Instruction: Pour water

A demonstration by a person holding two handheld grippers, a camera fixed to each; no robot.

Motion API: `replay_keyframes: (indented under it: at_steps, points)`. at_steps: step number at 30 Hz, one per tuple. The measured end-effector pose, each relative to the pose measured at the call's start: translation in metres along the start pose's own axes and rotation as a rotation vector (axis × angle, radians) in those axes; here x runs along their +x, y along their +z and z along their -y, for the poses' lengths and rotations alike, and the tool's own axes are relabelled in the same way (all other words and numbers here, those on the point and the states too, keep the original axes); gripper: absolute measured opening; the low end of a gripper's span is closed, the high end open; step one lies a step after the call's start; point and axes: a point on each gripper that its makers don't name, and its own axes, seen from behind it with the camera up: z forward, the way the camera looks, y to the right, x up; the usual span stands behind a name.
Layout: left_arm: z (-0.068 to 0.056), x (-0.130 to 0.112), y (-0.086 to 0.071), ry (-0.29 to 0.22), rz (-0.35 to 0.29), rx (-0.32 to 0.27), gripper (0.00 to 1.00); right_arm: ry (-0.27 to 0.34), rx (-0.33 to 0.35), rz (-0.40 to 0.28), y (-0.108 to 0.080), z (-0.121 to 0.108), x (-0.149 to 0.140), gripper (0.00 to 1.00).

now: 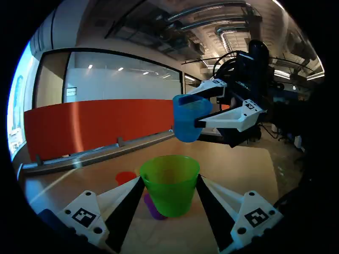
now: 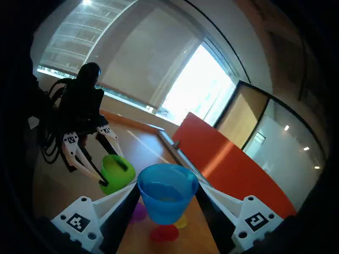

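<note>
- Fingers [image 1: 123, 203] of the left claw [image 1: 169, 180] press both sides of an upright green cup [image 1: 170, 192]; parted just its width
- right claw [image 2: 167, 186] grips a blue cup [image 2: 167, 199] likewise; in the left gripper view it hangs higher than the green cup, apart from it
- underneath, on the wooden surface [image 2: 142, 148]: purple cup [image 2: 138, 211], red cup [image 2: 165, 233], yellow cup [image 2: 182, 221]; near each other
- beyond: orange partition [image 1: 84, 122] along the surface's far edge
</note>
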Motion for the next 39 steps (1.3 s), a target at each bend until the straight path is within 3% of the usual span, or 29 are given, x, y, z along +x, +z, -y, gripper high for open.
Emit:
replay_keyframes:
  at_steps: [39]
  points:
    - [-0.024, 0.002, 0.012, 0.048, 0.005, -0.054, 0.85, -0.193, -0.022, 0.009, 0.016, -0.011, 0.021, 0.91]
